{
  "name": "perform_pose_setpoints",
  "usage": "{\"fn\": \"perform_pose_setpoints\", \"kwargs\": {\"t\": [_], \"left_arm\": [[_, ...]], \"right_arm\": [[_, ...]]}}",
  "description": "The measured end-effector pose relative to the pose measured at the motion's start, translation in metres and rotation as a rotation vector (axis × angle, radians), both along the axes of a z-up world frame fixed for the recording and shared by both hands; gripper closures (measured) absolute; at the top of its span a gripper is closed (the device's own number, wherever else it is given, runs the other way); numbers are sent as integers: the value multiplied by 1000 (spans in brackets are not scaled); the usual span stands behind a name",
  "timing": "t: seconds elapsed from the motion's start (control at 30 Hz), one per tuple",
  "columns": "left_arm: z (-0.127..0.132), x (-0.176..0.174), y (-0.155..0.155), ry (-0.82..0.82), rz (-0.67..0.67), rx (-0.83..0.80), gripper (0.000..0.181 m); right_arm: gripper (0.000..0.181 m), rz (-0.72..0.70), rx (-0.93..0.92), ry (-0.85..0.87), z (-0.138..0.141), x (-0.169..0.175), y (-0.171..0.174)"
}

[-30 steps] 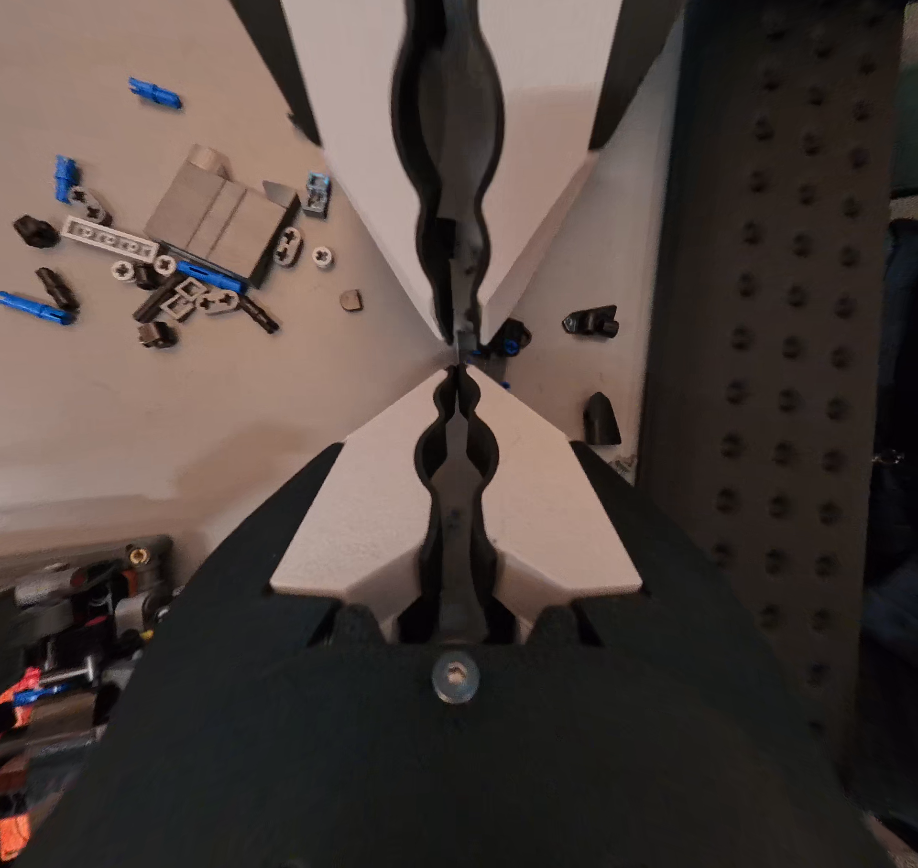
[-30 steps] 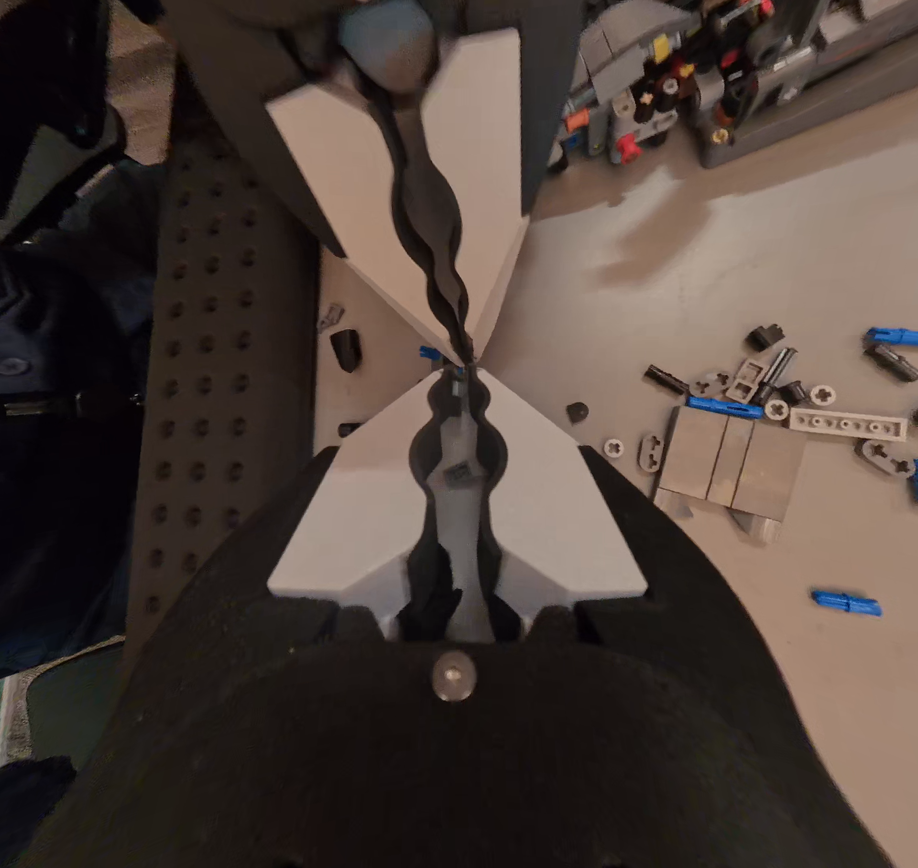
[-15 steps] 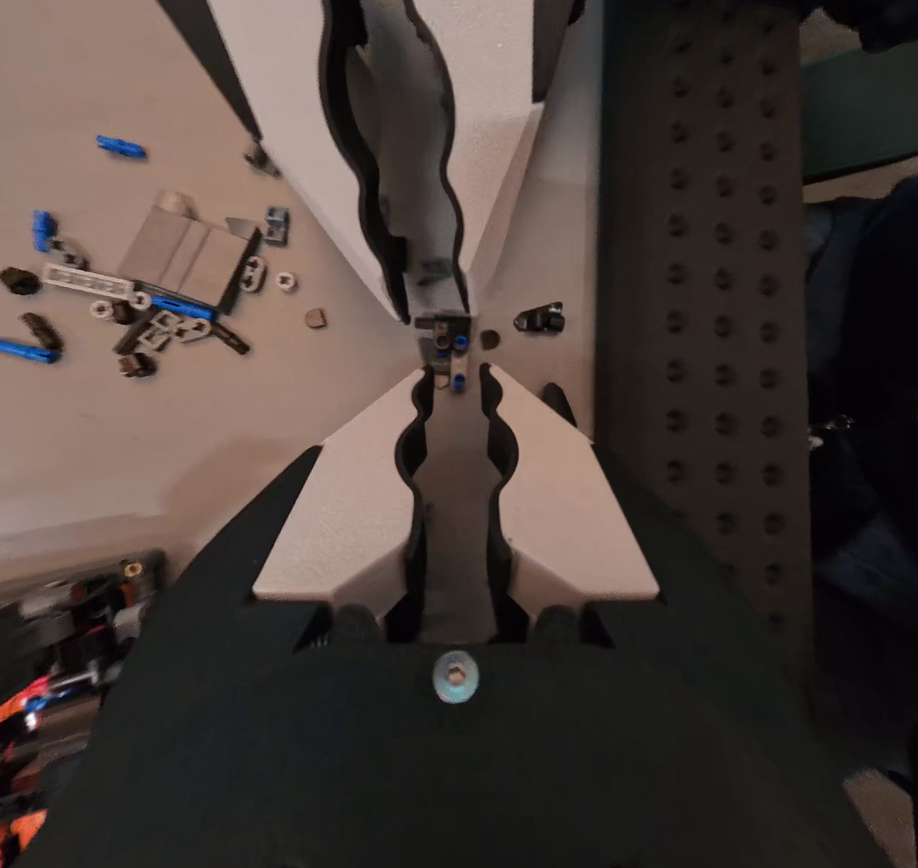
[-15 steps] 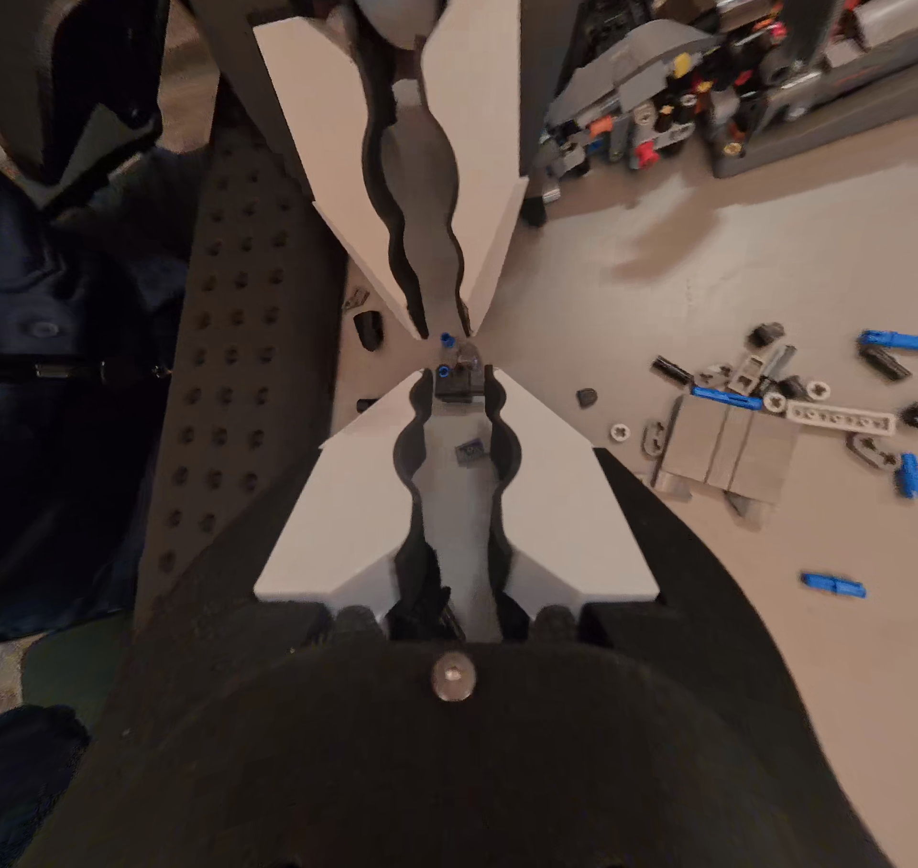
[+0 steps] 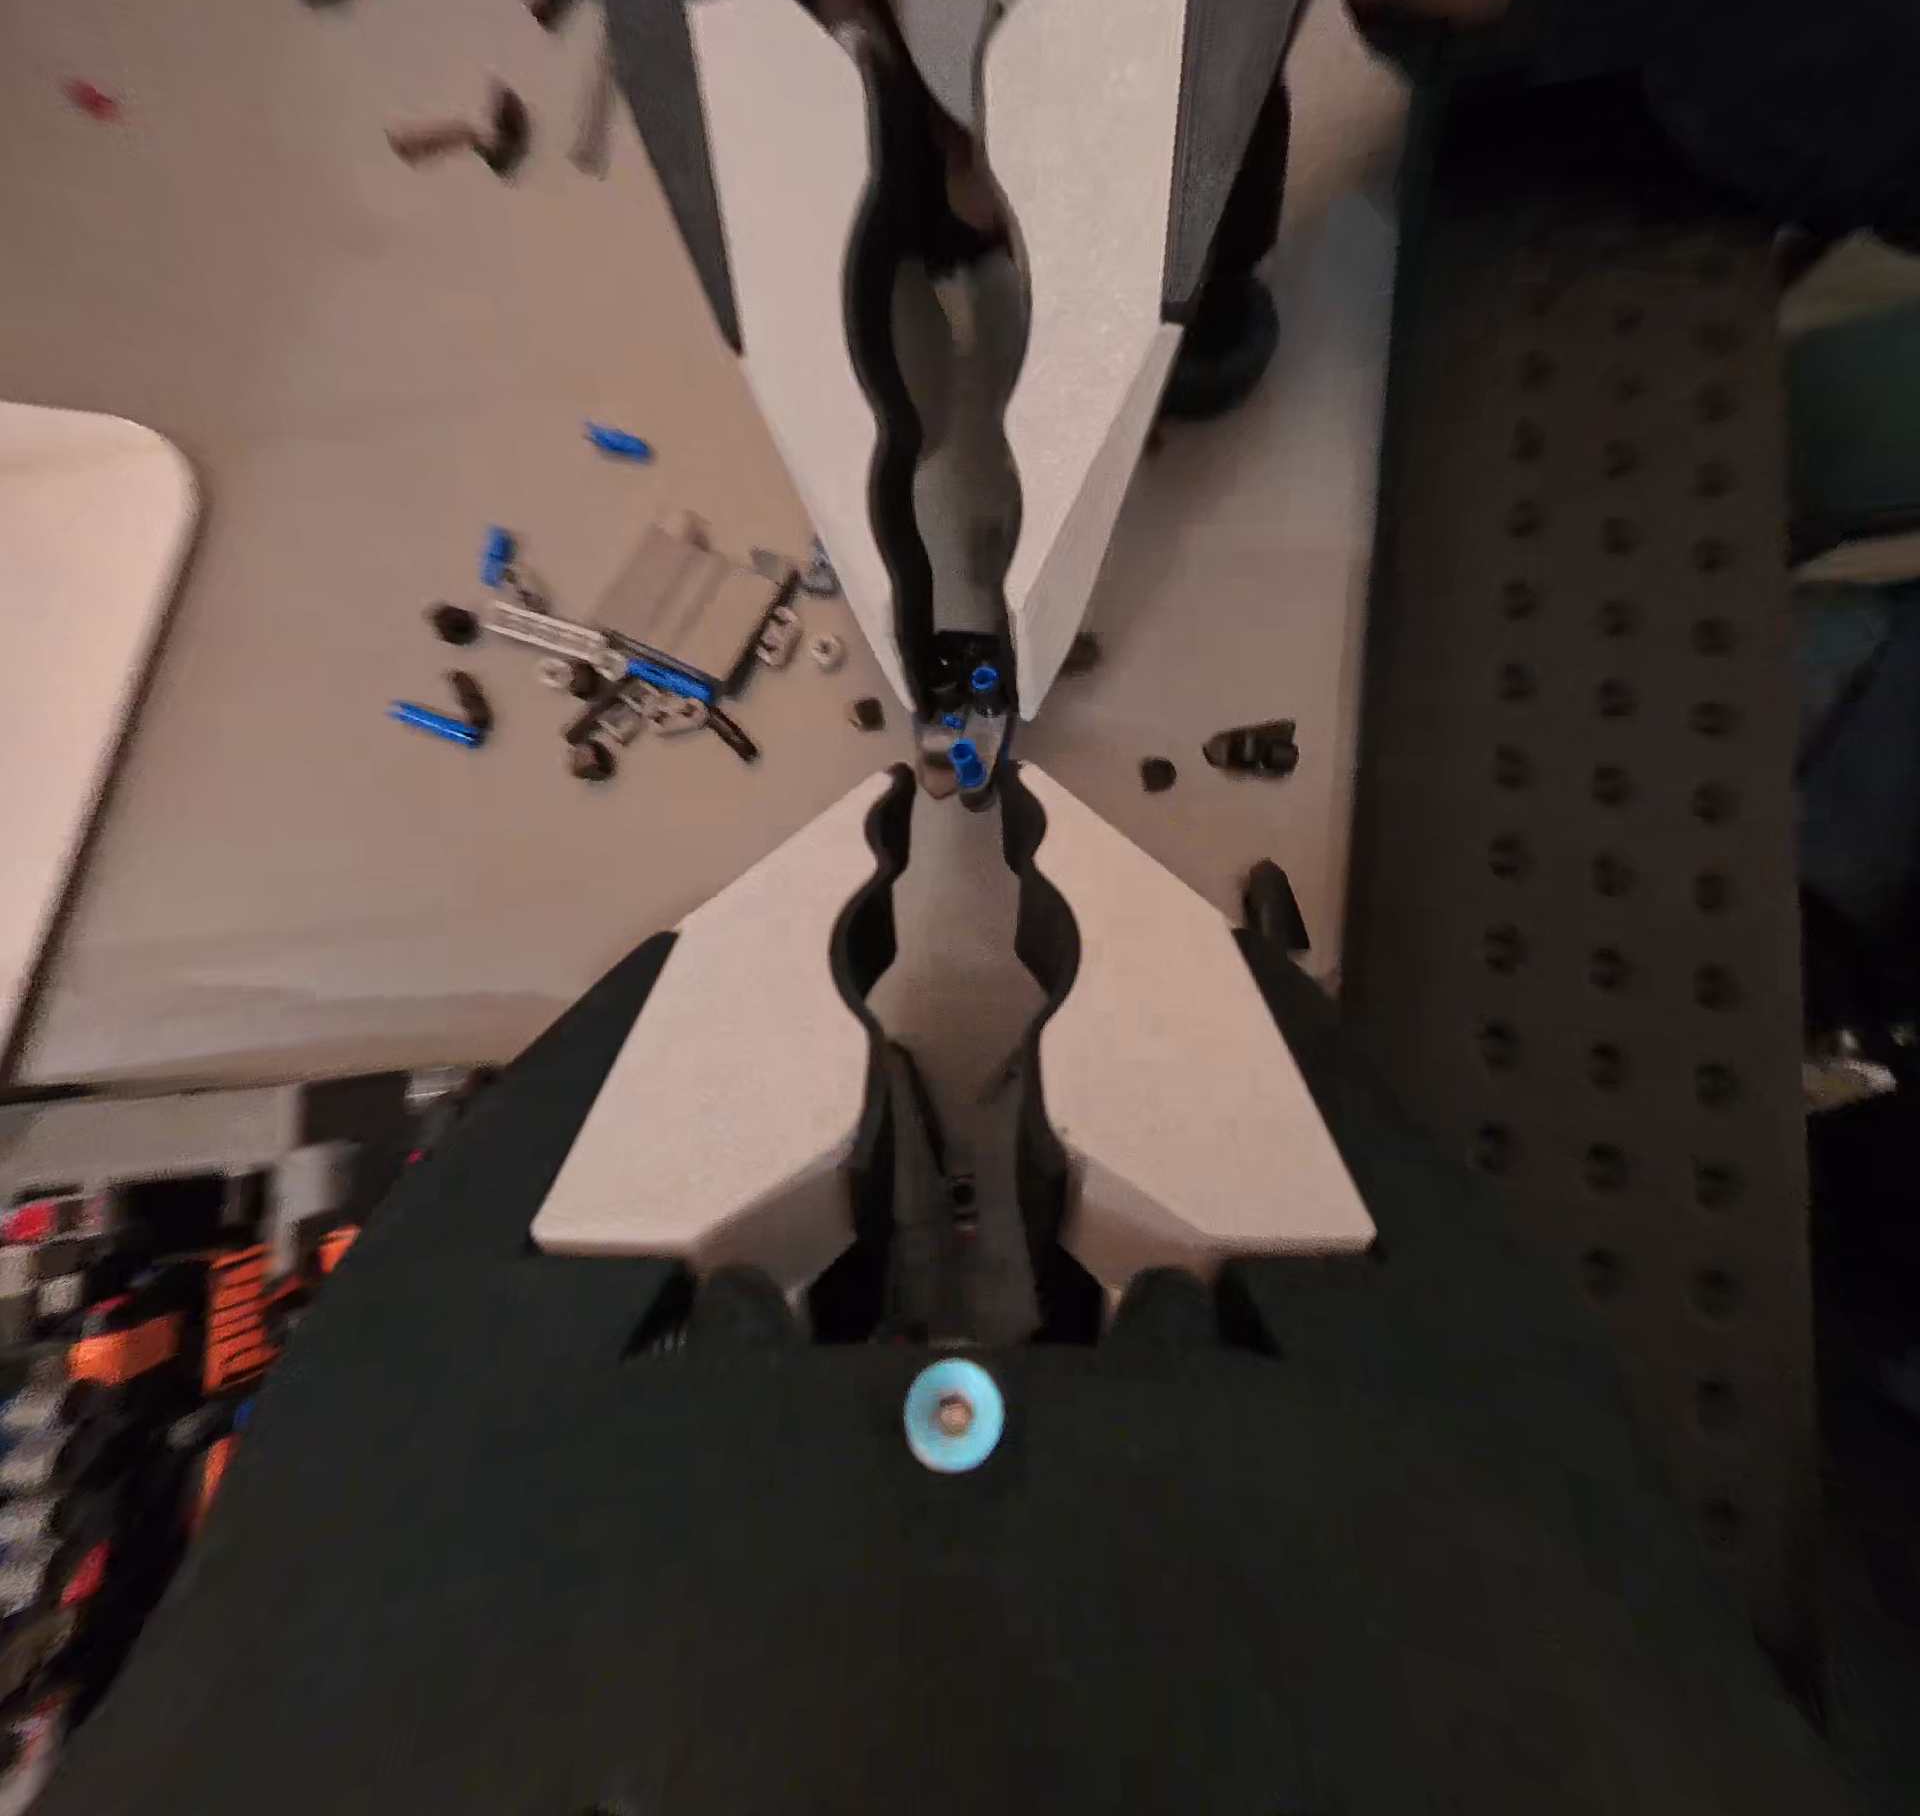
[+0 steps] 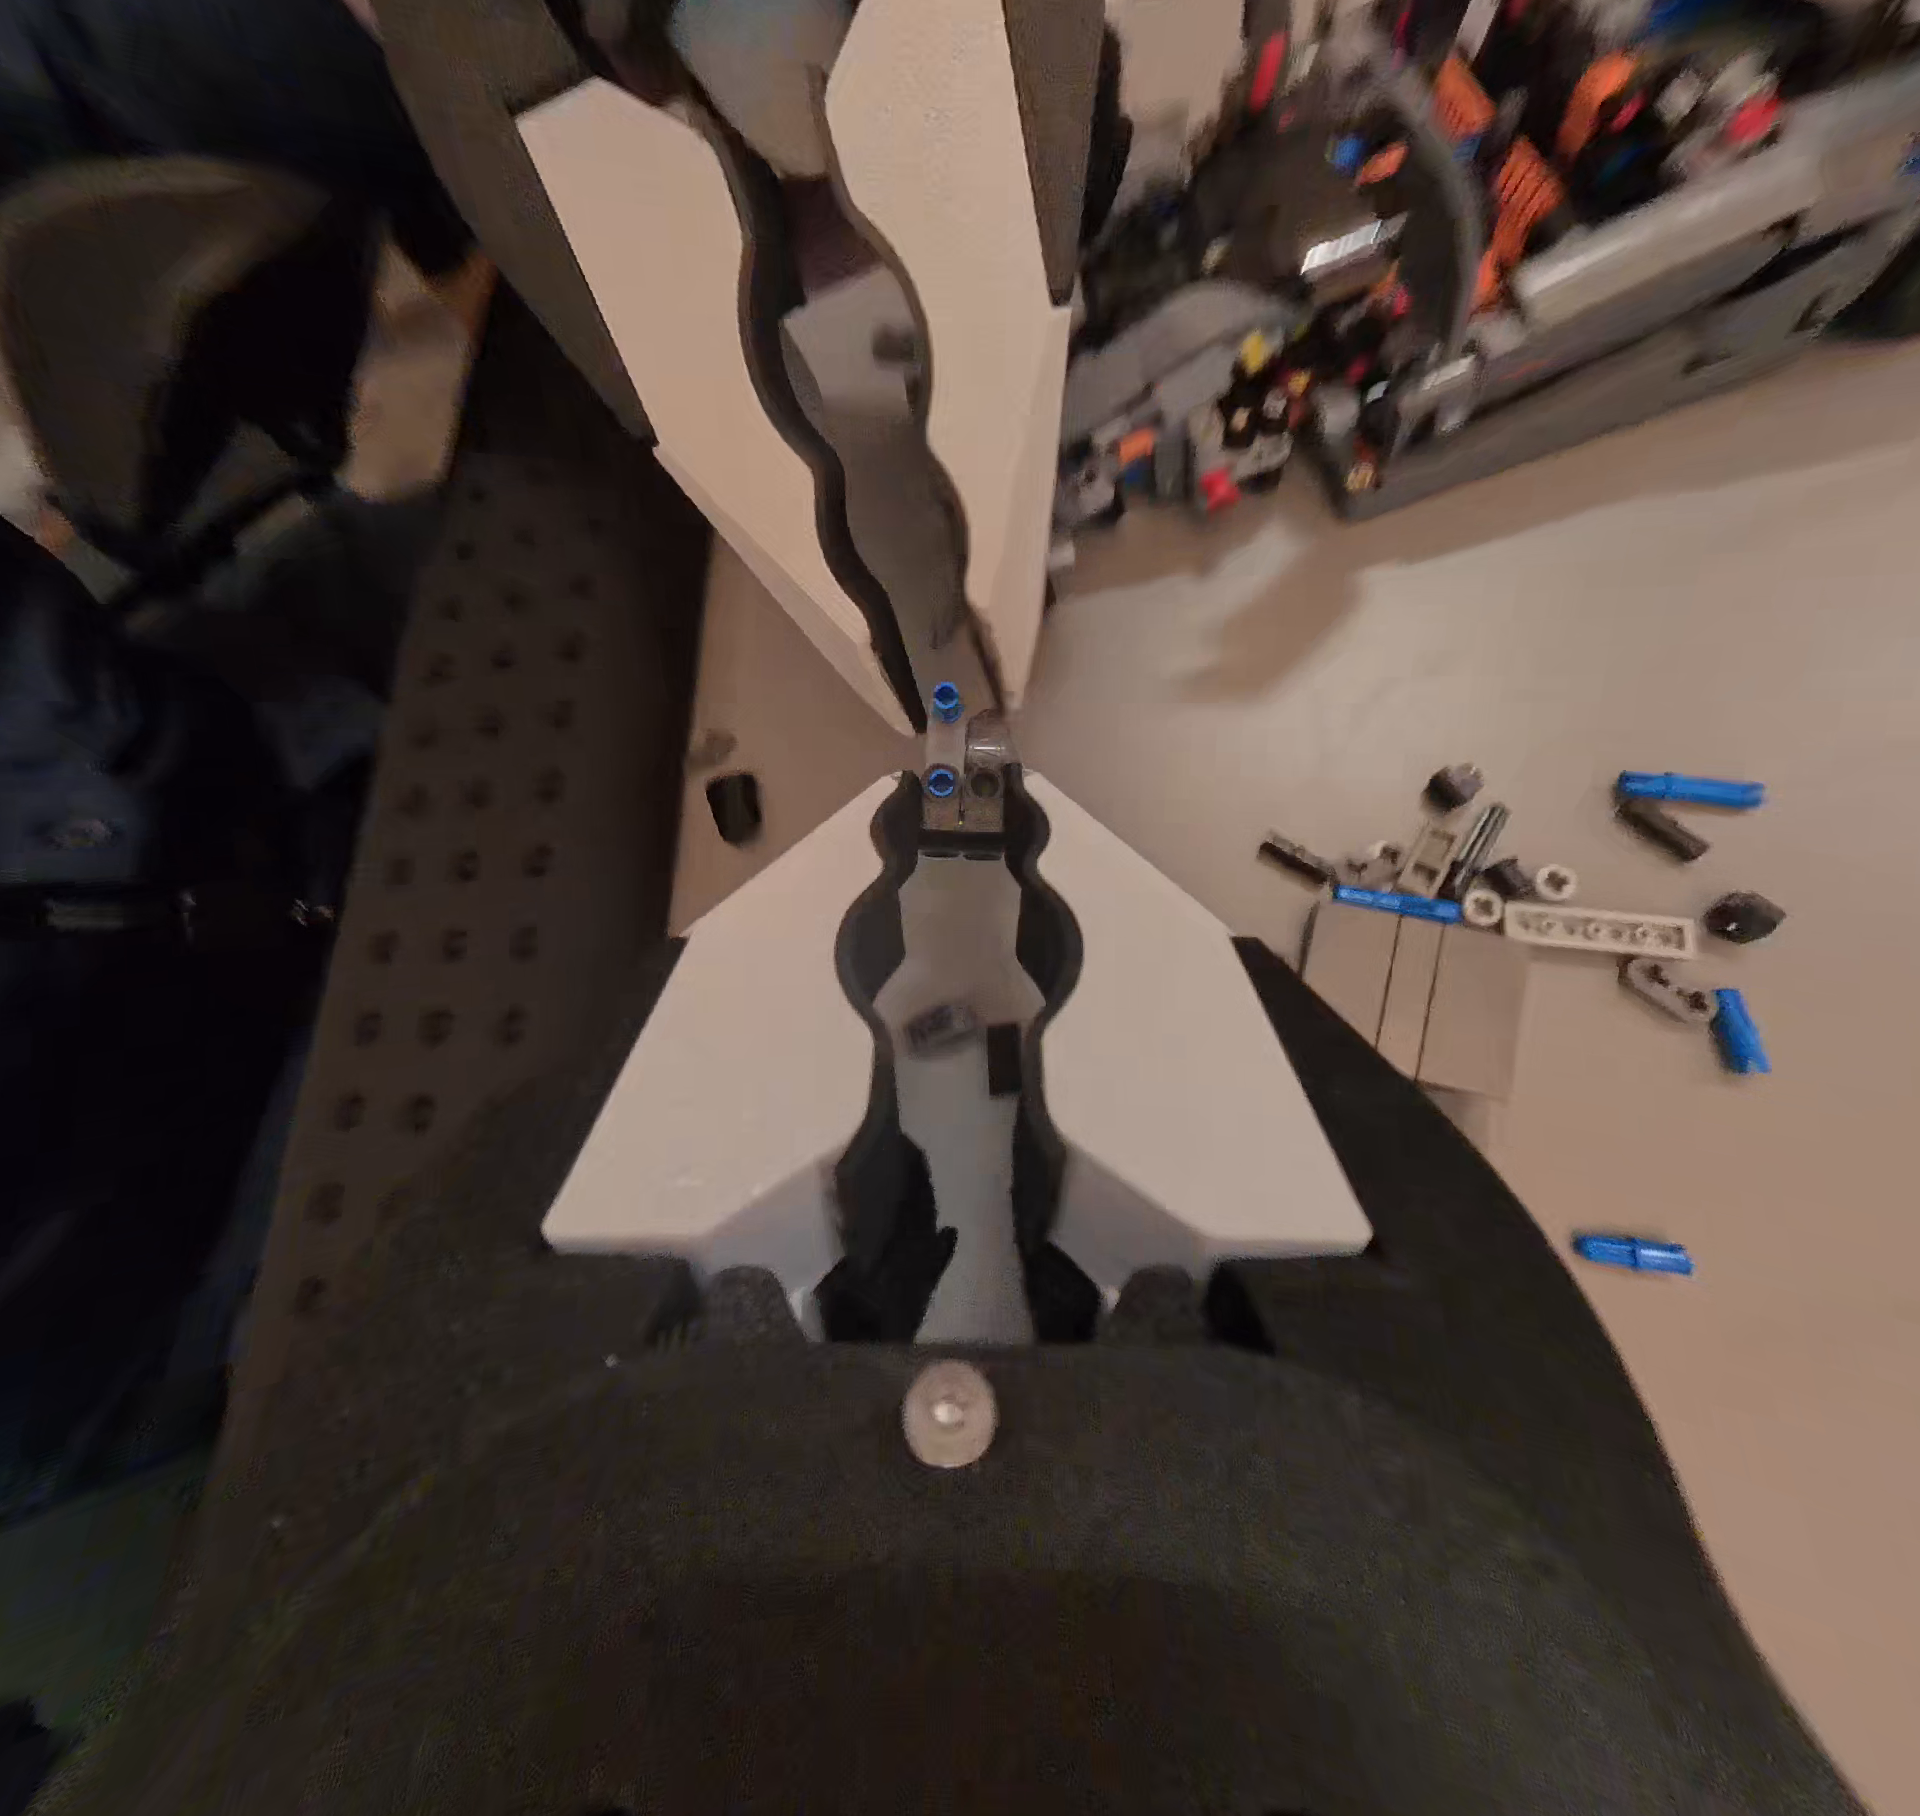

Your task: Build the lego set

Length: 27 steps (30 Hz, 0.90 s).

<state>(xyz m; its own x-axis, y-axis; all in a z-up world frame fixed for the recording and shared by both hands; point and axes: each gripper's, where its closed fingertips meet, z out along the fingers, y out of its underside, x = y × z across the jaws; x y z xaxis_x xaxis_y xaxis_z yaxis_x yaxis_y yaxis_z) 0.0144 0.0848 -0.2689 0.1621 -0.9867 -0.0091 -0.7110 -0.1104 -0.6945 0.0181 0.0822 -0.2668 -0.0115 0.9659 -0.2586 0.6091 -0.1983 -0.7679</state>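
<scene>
Your right gripper [image 6: 961,810] clamps the small pin assembly [image 6: 964,779]; your left gripper [image 5: 956,779], parted, faces it tip-to-tip.

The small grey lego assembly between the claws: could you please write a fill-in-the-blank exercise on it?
The small dark grey lego assembly is gripped by the ___ claw. The round pins plugged into it are ___. The flat grey lego panel lies unheld on the ___.
Missing words: right; blue; table.
</scene>
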Motion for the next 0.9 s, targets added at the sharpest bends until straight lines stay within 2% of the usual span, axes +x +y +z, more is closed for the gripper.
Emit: {"fn": "perform_pose_setpoints", "kwargs": {"t": [0.07,0.17,0.33,0.5,0.6,0.67,0.77,0.9], "left_arm": [[16,0,5,-58,9,60,159],[29,-2,11,-53,5,239,153],[34,5,10,-35,-36,411,168],[37,3,14,-67,-20,402,172],[37,-1,17,-76,8,343,173],[36,-4,20,-97,40,273,173],[37,-6,20,-171,67,132,173],[39,-7,20,-239,105,-21,173]], "right_arm": [[167,-33,-47,113,19,-3,6],[167,-55,-166,228,36,-2,10],[168,-20,-281,298,46,-3,4],[168,-45,-320,339,50,-5,9],[164,-73,-296,349,52,-4,15],[152,-90,-226,365,58,0,20],[153,-122,59,381,73,7,28],[149,-84,354,231,57,-1,21]]}}
